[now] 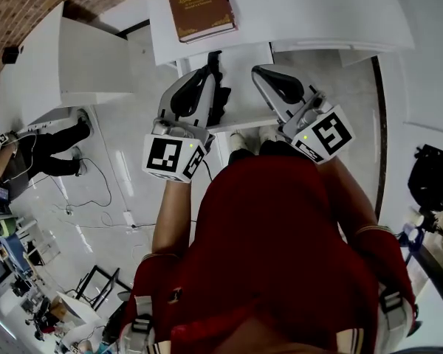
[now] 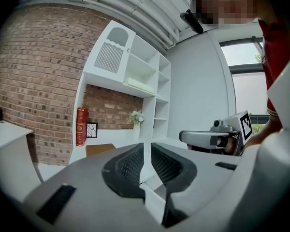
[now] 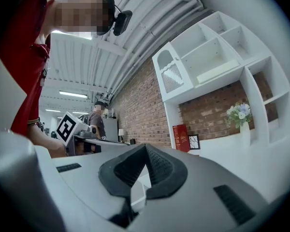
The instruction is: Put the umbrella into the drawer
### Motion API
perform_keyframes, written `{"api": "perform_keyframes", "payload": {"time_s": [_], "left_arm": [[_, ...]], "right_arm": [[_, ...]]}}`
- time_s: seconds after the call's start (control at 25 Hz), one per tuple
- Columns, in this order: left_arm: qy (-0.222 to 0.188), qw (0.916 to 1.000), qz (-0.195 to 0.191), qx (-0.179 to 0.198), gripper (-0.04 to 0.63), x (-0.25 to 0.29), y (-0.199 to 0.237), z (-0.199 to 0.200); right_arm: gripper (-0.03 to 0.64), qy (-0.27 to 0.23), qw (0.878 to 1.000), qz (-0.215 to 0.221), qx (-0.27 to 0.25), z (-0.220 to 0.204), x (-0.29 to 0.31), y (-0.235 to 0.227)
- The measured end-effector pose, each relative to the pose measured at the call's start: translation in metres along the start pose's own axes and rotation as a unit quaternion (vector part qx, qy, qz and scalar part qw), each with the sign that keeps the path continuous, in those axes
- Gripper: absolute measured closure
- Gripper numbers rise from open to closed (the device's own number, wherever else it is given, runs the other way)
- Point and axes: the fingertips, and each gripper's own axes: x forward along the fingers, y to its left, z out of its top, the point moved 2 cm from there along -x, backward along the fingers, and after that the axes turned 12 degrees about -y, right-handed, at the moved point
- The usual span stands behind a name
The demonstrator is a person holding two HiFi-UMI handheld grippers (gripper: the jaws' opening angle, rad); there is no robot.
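Note:
No umbrella shows in any view, and I cannot make out a drawer for certain. Both grippers are held up in front of the person's red shirt, pointing toward the white desk (image 1: 317, 13). My left gripper (image 1: 213, 59) (image 2: 147, 146) has its dark ribbed pads close together with a thin slit between them and nothing in it. The pads of my right gripper (image 1: 260, 71) (image 3: 145, 148) meet at their tips, with nothing between them. Each gripper also appears in the other's view, at about the same height.
A brown book (image 1: 199, 6) lies on the desk top. A white shelf unit (image 2: 135, 76) stands against the brick wall, with a red book (image 2: 81, 126) and a vase of flowers (image 3: 240, 115). Cables (image 1: 96, 198) trail on the floor at left, near another person (image 1: 29, 153).

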Motion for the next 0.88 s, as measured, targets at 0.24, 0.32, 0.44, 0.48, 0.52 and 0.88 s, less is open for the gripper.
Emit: {"api": "perform_keyframes", "payload": {"time_s": [0.24,0.32,0.44,0.48,0.52,0.88], "left_arm": [[-0.042,0.9988,-0.004,0.023,0.588,-0.016,-0.012,0.027],[-0.054,0.9981,0.001,0.029,0.589,-0.023,-0.014,0.033],[-0.068,0.9969,0.007,0.039,0.589,-0.031,-0.017,0.04],[-0.07,0.9966,0.008,0.042,0.589,-0.034,-0.017,0.042],[-0.072,0.9964,0.008,0.045,0.589,-0.036,-0.018,0.043],[-0.073,0.9961,-0.005,0.05,0.589,-0.045,-0.025,0.041]], "right_arm": [[0.618,-0.013,1.0,0.011,-0.009,0.016,-0.006,0.013],[0.618,-0.014,1.0,0.014,-0.016,0.02,-0.009,0.017],[0.618,-0.017,0.999,0.014,-0.024,0.025,-0.013,0.019],[0.618,-0.018,0.999,0.014,-0.026,0.026,-0.014,0.02],[0.618,-0.019,0.999,0.013,-0.029,0.027,-0.015,0.021],[0.618,-0.02,0.999,0.012,-0.044,0.031,-0.022,0.031]]}}
